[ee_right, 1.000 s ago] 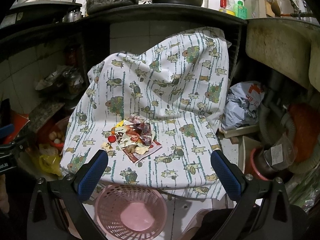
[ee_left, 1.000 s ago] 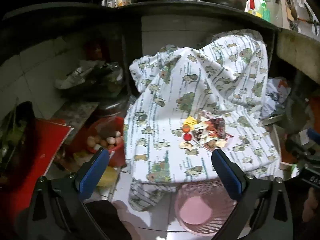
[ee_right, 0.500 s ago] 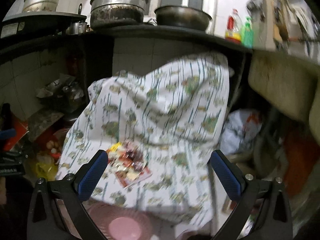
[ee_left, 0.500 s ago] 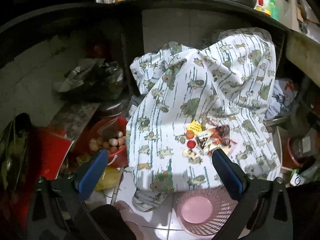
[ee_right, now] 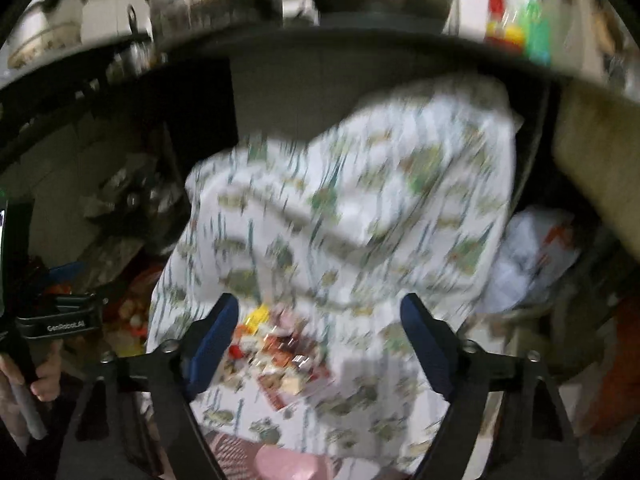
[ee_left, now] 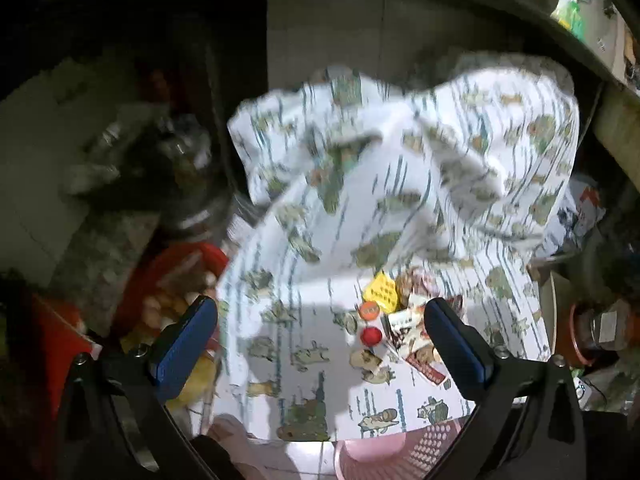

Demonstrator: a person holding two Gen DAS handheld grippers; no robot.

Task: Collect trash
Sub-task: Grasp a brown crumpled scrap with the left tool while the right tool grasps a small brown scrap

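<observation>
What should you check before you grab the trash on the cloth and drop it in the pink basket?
1. Trash in view: ok. The trash pile of wrappers and caps lies on the patterned cloth.
2. Right gripper empty: ok. Its jaws have just been closing, but nothing is pressed between them.
3. Left gripper empty and open: ok.
4. Pink basket reachable: ok. It sits just below the cloth's front edge, only partly in view.
5. Small pieces separate: ok. The red cap lies beside the wrappers, so it needs its own grab.
6. Sharp view for aiming: not ok. Both pictures are blurred.
</observation>
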